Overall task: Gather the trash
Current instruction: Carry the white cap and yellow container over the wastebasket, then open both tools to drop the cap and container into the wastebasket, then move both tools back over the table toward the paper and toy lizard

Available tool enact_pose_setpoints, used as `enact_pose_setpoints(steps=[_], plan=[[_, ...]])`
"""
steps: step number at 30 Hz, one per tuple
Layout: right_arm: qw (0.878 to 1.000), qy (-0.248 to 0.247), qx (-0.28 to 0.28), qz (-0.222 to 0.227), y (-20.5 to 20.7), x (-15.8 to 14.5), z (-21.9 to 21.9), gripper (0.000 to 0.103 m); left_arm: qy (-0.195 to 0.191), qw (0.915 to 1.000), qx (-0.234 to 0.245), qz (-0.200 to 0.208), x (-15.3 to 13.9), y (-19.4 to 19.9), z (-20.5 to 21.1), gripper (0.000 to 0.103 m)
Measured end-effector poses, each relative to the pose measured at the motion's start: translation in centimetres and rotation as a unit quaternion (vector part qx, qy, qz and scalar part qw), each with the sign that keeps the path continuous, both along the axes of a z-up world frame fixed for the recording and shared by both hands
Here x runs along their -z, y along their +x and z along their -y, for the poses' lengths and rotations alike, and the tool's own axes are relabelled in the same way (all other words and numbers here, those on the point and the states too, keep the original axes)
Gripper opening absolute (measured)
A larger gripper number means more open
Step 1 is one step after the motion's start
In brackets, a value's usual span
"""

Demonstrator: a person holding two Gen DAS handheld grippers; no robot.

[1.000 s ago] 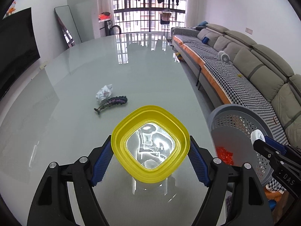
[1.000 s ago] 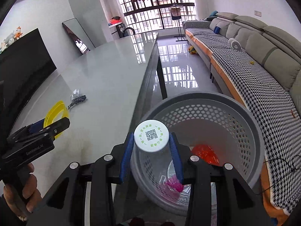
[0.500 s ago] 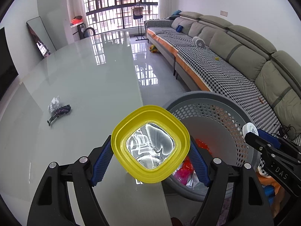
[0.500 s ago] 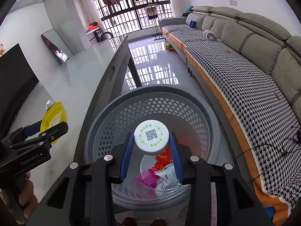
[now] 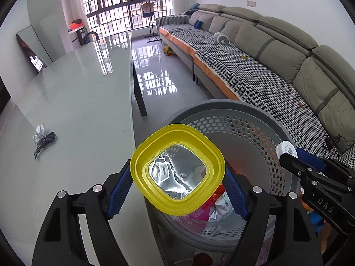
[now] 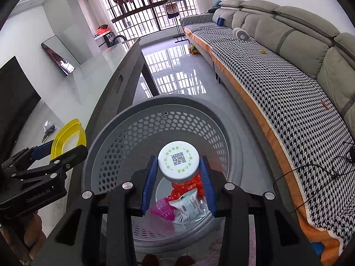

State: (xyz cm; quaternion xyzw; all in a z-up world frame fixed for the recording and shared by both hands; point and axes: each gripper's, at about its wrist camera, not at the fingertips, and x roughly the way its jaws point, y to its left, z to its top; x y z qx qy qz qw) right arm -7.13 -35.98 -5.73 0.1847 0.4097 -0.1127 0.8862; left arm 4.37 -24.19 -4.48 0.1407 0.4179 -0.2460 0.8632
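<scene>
Yellow plastic fills the left gripper (image 5: 177,185): its blue pads stand wide and press on both sides of a squarish yellow tub (image 5: 177,173), mouth facing away, so nothing spills on the way. The right gripper (image 6: 178,177) stands much narrower, clamped on a small jar with a white lid (image 6: 178,163) that carries a printed code. Both point steeply down over the grey perforated basket (image 6: 124,133) standing on the floor just beside the table (image 5: 77,102), which looks like the reason for the pose: a release here should drop each piece among the red, pink and white wrappers (image 6: 186,201) already at the bottom. The tub hangs above the near rim, so I would bring it further in. A crumpled wrapper (image 5: 40,130) and a dark scrap (image 5: 45,141) lie on the table, uncollected.
</scene>
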Motion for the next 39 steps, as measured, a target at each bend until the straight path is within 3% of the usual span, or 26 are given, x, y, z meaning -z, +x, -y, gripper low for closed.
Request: enact_pose_setpoints(steps=[9,11,13,39], plan=[[1.0,0.002,0.001,-0.004,0.4,0.2,0.4,0.038,0.005,0.9999,0.006,-0.009,0.7,0.3,0.9,0.078],[1.0,0.002,0.002,-0.003,0.4,0.2,0.4,0.043,0.007,0.9999,0.004,-0.011,0.8,0.4,0.8,0.078],[1.0,0.001,0.004,0.001,0.3,0.1,0.4,0.056,0.007,0.9999,0.003,-0.015,0.9,0.5,0.6,0.078],[1.0,-0.005,0.007,0.013,-1.1,-0.8,-0.3,0.056,-0.009,0.9999,-0.007,-0.003,-0.3,-0.6,-0.3,0.081]])
